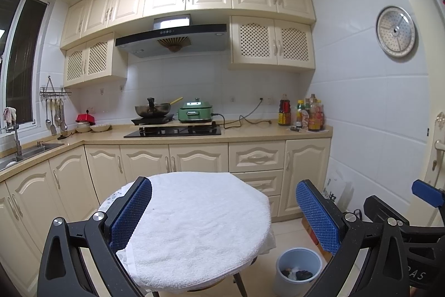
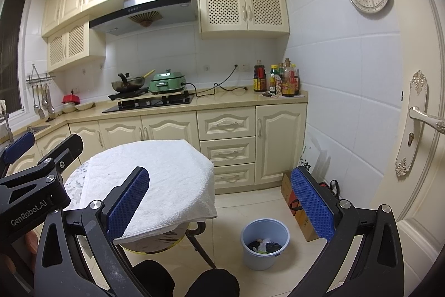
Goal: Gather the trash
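Starting at nine o'clock in the left wrist view, your left gripper (image 1: 224, 216) hangs above the small round table (image 1: 111, 199) with its jaws spread wide and nothing between the blue pads (image 1: 130, 213). The white towel (image 1: 194, 221) that covers the table looks bare from both cameras: you have no scrap, wrapper or peel lying on it that I can make out, only a few faint specks too small to name.

Moving toward the middle of the right wrist view, your right gripper (image 2: 221, 202) is likewise released, jaws wide apart and empty, hovering over the near right edge of the towel. Your dark-clad knees (image 2: 183, 283) show at six o'clock below it.

At about five o'clock from the table stands the blue bin (image 2: 264, 247) on the tiled floor, just beside the table's leg. It already holds trash (image 2: 264, 245): a dark wad, something pale and crumpled, and a small brownish piece, all lying at the bottom.

Judging by this, you seem to be at or near the end of the job: the trash is in the bin, the tabletop shows nothing left to pick, and neither tool carries anything. What I cannot see is the floor behind the table or under it, so check there before you call it finished.
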Demonstrator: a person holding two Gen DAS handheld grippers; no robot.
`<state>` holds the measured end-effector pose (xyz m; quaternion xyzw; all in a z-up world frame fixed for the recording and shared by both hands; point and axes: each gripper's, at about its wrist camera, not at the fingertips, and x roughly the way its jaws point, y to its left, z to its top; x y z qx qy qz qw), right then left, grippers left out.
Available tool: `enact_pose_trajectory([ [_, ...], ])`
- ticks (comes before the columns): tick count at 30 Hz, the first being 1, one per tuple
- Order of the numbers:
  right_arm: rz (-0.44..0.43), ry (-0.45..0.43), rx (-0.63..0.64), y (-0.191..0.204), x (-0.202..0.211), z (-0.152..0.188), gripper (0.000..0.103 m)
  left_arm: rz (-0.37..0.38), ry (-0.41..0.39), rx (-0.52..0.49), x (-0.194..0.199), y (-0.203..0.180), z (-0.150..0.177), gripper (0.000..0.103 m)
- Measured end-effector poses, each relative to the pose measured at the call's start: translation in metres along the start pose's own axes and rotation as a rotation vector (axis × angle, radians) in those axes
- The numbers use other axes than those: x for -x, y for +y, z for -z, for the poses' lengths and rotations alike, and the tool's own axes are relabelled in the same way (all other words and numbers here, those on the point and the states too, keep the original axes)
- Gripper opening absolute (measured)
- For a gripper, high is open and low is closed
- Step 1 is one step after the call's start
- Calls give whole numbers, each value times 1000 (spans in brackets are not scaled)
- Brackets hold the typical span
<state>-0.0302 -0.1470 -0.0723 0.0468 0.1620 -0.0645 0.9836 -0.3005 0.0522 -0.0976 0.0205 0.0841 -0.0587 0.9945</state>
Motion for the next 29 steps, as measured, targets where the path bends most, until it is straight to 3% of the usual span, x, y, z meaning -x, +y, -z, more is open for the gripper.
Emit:
enact_pose_trajectory([
  [29,-1,1,-2,0,0,-1,103,5,-1,-2,-3,7,1,102],
])
